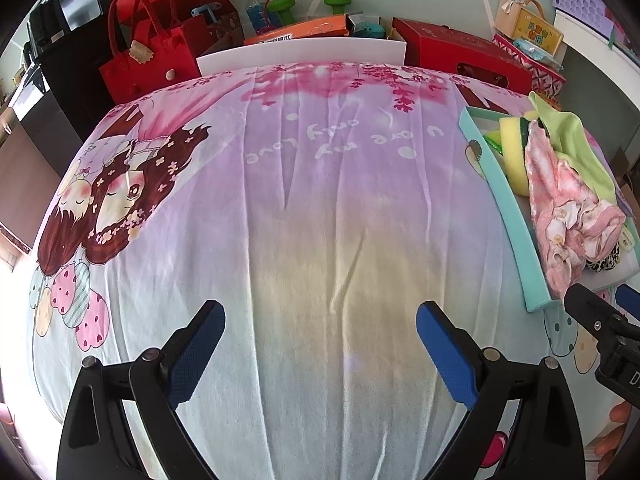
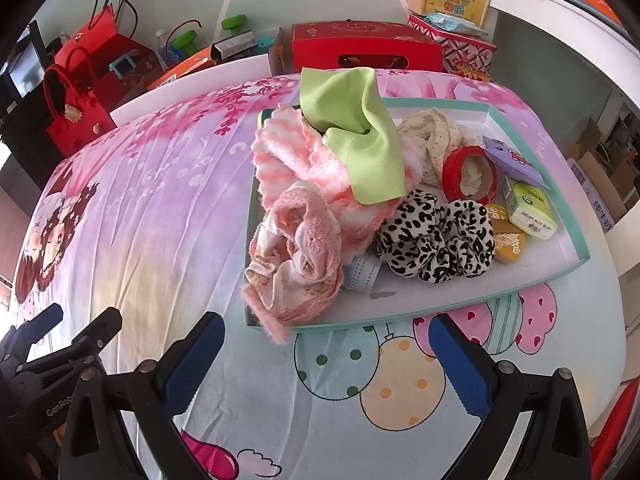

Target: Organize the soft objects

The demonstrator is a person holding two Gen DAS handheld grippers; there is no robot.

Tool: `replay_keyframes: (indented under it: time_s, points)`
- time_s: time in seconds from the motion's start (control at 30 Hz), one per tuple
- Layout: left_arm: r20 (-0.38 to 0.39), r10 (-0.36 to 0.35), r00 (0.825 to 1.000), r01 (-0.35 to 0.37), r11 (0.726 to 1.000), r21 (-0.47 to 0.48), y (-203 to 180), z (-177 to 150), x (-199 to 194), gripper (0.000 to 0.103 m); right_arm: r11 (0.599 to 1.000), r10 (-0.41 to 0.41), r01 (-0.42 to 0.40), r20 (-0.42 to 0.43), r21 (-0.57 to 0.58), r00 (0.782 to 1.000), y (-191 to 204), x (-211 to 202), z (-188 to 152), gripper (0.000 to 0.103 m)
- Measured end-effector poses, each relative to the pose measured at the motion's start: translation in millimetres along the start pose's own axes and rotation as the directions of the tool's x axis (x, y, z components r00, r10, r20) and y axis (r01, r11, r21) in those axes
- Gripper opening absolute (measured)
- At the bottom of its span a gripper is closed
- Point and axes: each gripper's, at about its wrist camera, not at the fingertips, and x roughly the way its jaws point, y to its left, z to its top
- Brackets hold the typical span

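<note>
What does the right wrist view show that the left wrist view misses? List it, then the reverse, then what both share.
Only the right wrist view: the leopard scrunchie, red-rimmed roll, tissue pack, cream lace cloth.
Only the left wrist view: the cartoon couple's full print and the yellow sponge.
Both: the teal-rimmed tray, green cloth, pink fluffy cloth, both grippers open.

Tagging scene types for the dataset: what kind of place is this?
Probably a home room used for storage. A table under a pink cartoon-print cloth holds a teal-rimmed shallow box, with red gift bags and green dumbbells piled behind.
</note>
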Motion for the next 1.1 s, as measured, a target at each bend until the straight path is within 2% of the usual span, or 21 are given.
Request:
replay_keyframes:
  time_s: [0.8,1.1]
  points:
    - [-0.024,0.004,1.000,-0.004,1.000,0.010,-5,-2,4,0.097,0.999,-0.006,0.006,-0.004,0.033,1.000,-12,0,-1,0.103]
    - [0.009,-0.021,1.000,0.021,1.000,0.011,-5,-2,-3,0.097,0.999,-0.008,0.009,-0.006,0.034,1.000,-11,0,-1,0.103]
